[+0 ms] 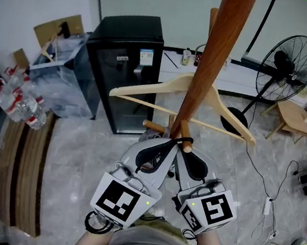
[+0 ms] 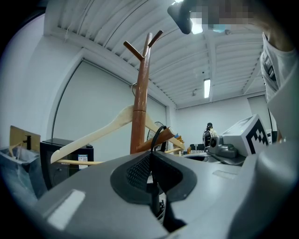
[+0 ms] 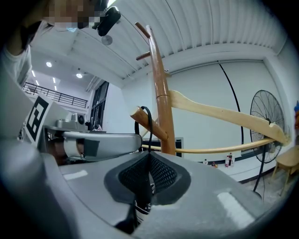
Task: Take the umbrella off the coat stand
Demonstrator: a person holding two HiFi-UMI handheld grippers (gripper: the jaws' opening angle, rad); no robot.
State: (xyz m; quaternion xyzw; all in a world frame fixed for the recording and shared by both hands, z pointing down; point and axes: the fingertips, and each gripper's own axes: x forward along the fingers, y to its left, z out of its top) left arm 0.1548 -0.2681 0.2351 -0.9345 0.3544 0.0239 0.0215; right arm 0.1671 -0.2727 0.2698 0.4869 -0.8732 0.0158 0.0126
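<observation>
Lift-off step: left tongs [image 2: 150, 158] and right tongs [image 3: 148, 158] both clench the black umbrella strap [image 1: 180, 141], looped just ahead over a peg [image 1: 185, 133] of the coat stand [image 1: 214, 60], umbrella likely hidden below them; next, raise the loop clear of the peg tip.

Stand [image 1: 214, 60]: upright brown wooden pole, short pegs angled upward.
Strap [image 1: 170, 142]: umbrella's thin black loop, hooked over a lower peg [image 1: 184, 131].

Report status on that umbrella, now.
Left gripper, right gripper shut on umbrella strap. Strap looped over peg. Hanger higher on pole, apart.
</observation>
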